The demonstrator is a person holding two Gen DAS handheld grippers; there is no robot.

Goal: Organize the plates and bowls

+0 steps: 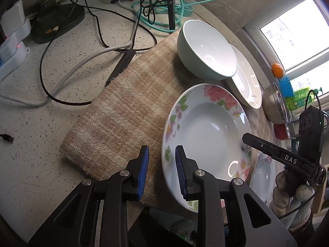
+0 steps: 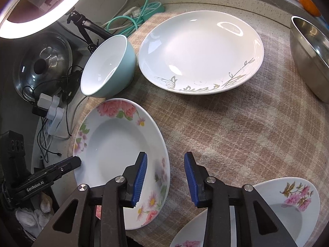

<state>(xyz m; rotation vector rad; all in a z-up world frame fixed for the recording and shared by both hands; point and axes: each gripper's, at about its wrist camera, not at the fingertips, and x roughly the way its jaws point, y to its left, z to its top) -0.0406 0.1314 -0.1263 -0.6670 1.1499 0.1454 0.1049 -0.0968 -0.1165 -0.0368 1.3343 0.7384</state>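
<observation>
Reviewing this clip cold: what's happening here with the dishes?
A person holds a gripper in each hand over a checked cloth laid with dishes. Both bracket the rose-patterned plate: the left gripper straddles its left rim, the right gripper its right rim, jaws not yet pressing. The teal bowl, the white plate with grey leaves, a steel bowl and a second floral plate sit untouched.

Daylight floods from the overexposed window [image 1: 296,41] at upper right; a glowing ring light [image 2: 37,10] blazes upper left. Glare spots the glossy white plate [image 2: 201,51]. Fisheye bending and dark vignetting mark the edges.
</observation>
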